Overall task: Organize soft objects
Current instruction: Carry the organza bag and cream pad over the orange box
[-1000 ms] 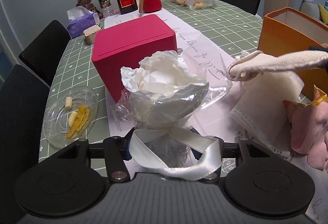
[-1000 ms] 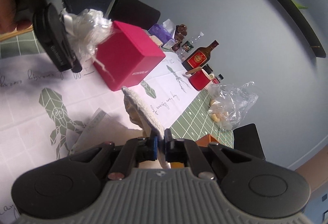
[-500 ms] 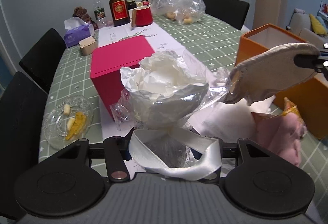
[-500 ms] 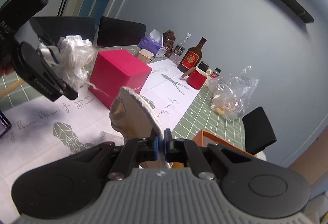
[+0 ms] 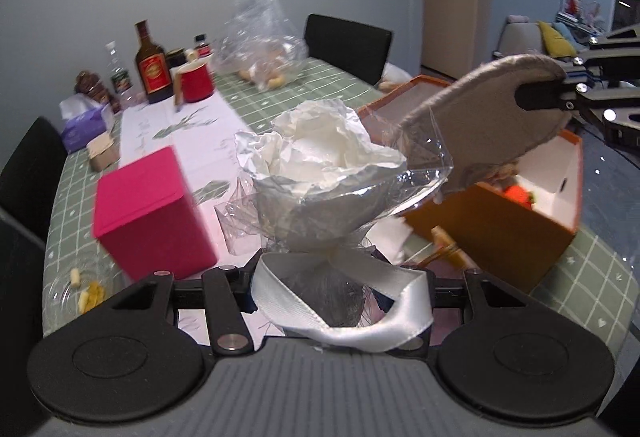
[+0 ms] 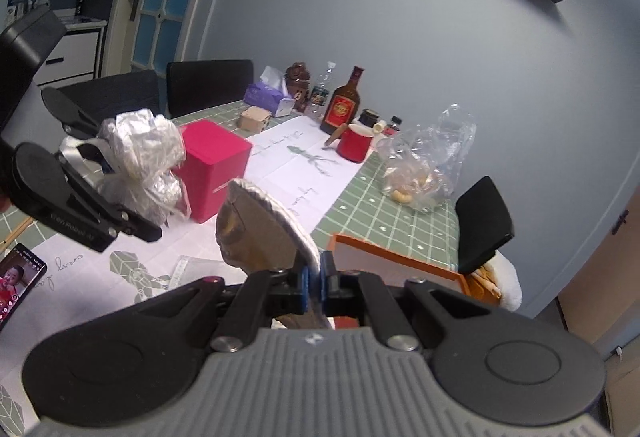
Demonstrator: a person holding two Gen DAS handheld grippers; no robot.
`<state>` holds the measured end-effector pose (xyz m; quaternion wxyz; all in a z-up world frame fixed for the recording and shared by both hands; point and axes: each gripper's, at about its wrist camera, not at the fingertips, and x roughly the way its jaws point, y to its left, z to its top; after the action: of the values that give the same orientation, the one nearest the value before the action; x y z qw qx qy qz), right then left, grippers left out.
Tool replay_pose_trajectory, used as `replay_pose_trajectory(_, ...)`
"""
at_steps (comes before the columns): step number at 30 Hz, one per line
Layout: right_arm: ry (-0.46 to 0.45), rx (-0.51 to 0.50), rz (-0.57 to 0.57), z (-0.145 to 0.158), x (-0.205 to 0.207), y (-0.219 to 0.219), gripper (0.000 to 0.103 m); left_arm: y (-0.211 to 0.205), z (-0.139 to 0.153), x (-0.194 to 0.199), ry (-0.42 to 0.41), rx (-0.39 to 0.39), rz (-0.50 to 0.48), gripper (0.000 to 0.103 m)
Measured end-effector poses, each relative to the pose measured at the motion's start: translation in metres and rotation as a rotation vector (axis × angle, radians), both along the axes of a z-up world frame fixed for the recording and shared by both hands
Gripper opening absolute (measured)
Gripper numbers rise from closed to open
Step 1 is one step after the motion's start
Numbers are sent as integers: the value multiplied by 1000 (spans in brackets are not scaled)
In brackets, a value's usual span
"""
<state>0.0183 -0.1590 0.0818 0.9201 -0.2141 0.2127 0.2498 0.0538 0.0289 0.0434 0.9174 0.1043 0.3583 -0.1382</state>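
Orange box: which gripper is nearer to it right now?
Right. The right gripper hangs over the orange box, pinching the flat beige pad above its opening. The left gripper holds the wrapped bundle off to the side, beside the pink box.

Behind the wrapped bundle (image 5: 320, 173), the near end of the orange box (image 5: 500, 221) is hidden, and so is the toe of the slipper (image 5: 480, 121), blurred through the wrap. The pink box (image 5: 152, 213) left of the bundle is smeared. The phone (image 6: 18, 277) is cut off by the picture's left edge.
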Motion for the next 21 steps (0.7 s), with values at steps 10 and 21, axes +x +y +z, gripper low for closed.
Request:
replay_pose_trajectory(10,-77,-12,-65,40,-6,-60,2,-73,33,18,-68,-17,-112,58)
replay_pose_trajectory(21,-98,-61,-149,41,12,-116,2,-149,28,35,-64,-32,-219,58)
